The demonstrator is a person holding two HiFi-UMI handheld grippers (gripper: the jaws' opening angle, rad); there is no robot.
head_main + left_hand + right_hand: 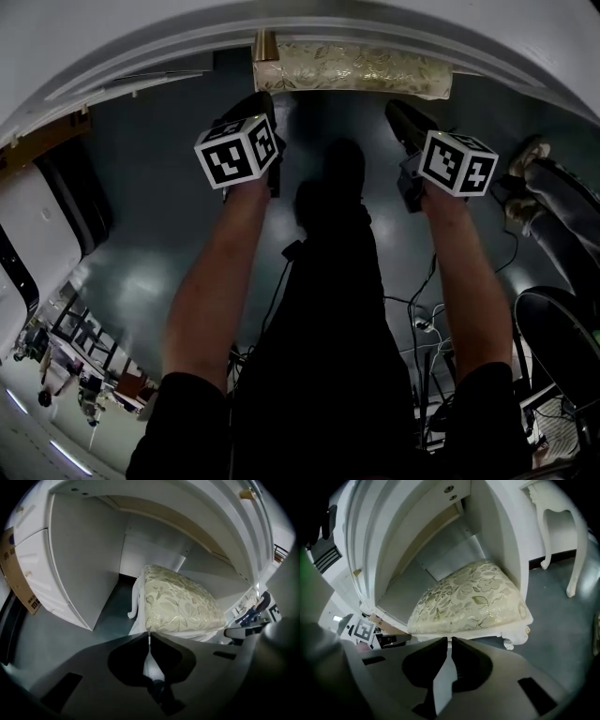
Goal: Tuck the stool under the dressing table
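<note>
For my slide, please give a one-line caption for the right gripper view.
Shut jaws of the right gripper point at the stool standing in the opening under the dressing table.

The stool (pixel 352 70) has a padded seat covered in cream fabric with a gold leaf pattern, set on a white frame with curved, scrolled legs (pixel 135 603). It stands upright on the dark floor (pixel 562 634) inside the kneehole of the white dressing table (pixel 281 19), between the two white side panels. From above, only the front strip of the cushion shows beyond the table's curved front edge, just beside a small gold knob (pixel 265 45) on that edge.
</note>
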